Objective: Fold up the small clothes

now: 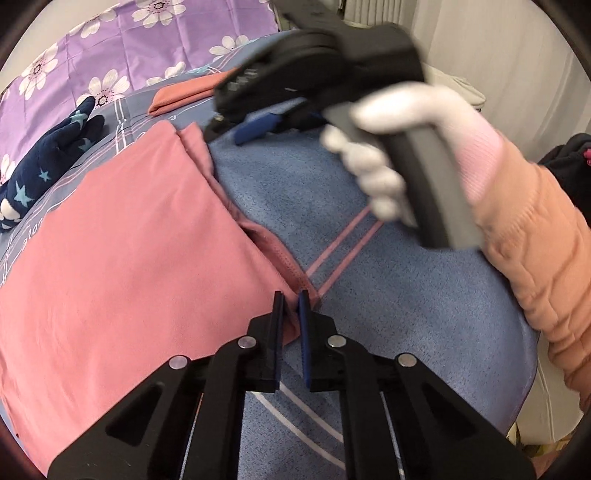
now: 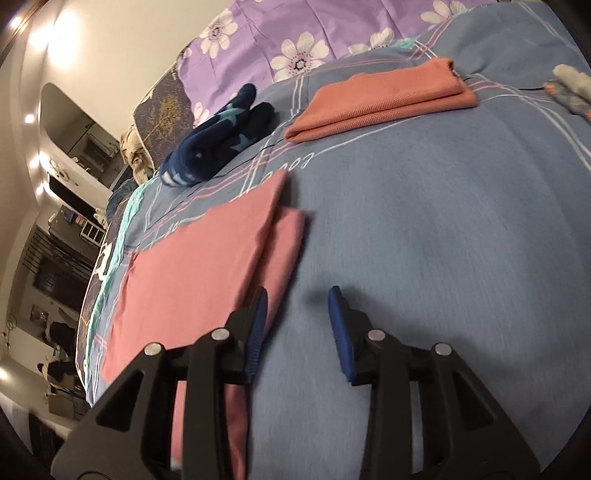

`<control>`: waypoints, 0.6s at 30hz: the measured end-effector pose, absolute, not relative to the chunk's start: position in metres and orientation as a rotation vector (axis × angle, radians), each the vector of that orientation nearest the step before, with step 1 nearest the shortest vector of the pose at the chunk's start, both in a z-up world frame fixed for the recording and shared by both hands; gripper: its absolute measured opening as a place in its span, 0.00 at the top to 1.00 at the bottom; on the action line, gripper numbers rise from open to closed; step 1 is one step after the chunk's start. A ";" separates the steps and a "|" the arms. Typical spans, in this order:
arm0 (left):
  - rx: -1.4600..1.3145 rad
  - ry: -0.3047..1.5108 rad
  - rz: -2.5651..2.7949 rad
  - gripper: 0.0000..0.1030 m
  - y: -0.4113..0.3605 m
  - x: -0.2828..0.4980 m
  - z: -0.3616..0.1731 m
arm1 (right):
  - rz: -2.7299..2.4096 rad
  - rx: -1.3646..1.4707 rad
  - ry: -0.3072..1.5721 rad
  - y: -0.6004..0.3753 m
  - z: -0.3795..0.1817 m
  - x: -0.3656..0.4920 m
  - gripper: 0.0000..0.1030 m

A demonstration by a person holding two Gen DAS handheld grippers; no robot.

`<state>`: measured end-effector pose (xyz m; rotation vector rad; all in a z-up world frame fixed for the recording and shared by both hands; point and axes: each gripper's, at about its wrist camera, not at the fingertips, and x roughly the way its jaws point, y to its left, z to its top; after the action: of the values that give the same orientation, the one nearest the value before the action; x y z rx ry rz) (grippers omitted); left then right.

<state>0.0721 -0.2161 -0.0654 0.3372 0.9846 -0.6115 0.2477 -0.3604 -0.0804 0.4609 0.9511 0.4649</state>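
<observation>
Left wrist view shows the left gripper (image 1: 291, 306) pinching the pink garment (image 1: 129, 240) corner near the bed (image 1: 406, 295) edge; the right gripper (image 2: 297, 295), wide open and empty, should grip the neighbouring corner squarely.

I count two tools: the left tool (image 1: 291, 295) and the right tool (image 2: 297, 291), each with two fingers. On the bed (image 2: 424, 221) I see three pieces of clothing: one pink garment (image 2: 195, 258), one folded orange garment (image 2: 380, 99), and one dark blue item with stars (image 2: 218, 144), whose kind I cannot tell. There is one purple flowered sheet (image 2: 295, 33). One white-gloved hand (image 1: 373, 147) shows in my left view.
</observation>
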 end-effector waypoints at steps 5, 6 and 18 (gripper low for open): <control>0.340 0.994 -0.643 0.93 -0.219 0.074 -0.069 | 0.488 0.476 0.968 -0.350 -0.084 0.276 0.65; 0.340 0.993 -0.650 0.93 -0.219 0.074 -0.069 | 0.492 0.463 0.967 -0.346 -0.083 0.280 0.65; 0.433 0.979 -0.742 0.94 -0.231 0.064 -0.077 | 0.331 0.313 0.846 -0.334 -0.078 0.304 1.00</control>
<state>0.0643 -0.2305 -0.0765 0.4334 0.9789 -0.7423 0.3039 -0.3342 -0.0782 0.3129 0.8460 0.3315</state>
